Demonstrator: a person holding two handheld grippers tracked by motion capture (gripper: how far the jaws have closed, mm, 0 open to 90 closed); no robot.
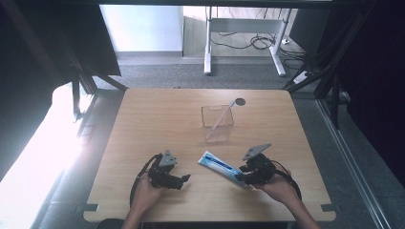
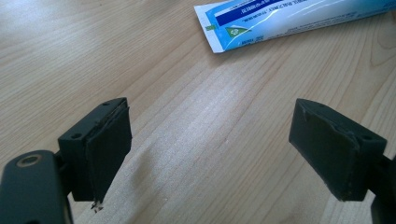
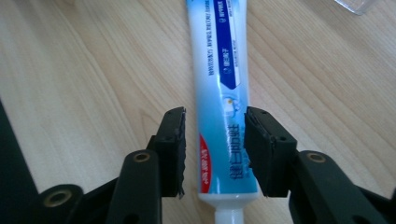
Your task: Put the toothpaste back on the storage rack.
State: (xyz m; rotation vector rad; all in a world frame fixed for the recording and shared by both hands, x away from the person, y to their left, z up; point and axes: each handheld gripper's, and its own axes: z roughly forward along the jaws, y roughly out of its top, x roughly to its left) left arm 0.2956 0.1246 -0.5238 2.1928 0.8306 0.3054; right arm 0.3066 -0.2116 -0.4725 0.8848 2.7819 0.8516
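Wooden worktop (image 1: 157, 119), rounded corners, seen from the near edge. Toothpaste tube (image 1: 222, 167) lying flat near the near edge, right of the middle, slanting from its crimped end toward the worktop's centre down to its cap end toward the near right corner. Blue-and-white print along its length, white neck at the cap end.

Right tool (image 3: 214, 149) held in the right hand (image 1: 282, 188) by the near right part of the worktop, astride the tube's cap end. Jaws parted, one on each side of the tube, a sliver of gap on the left side, the right pad at the tube's edge, touching or not impossible to tell; no squeeze visible, tube resting on the wood.

Left tool (image 2: 210, 154) held in the left hand (image 1: 145, 195) near the near edge, left of the middle, jaws spread wide with bare wood between them. Crimped end of the tube lying beyond its jaws, apart from them.

Clear plastic box (image 1: 218, 125) standing near the worktop's centre, toward the far edge, a toothbrush (image 1: 222, 116) leaning inside it.
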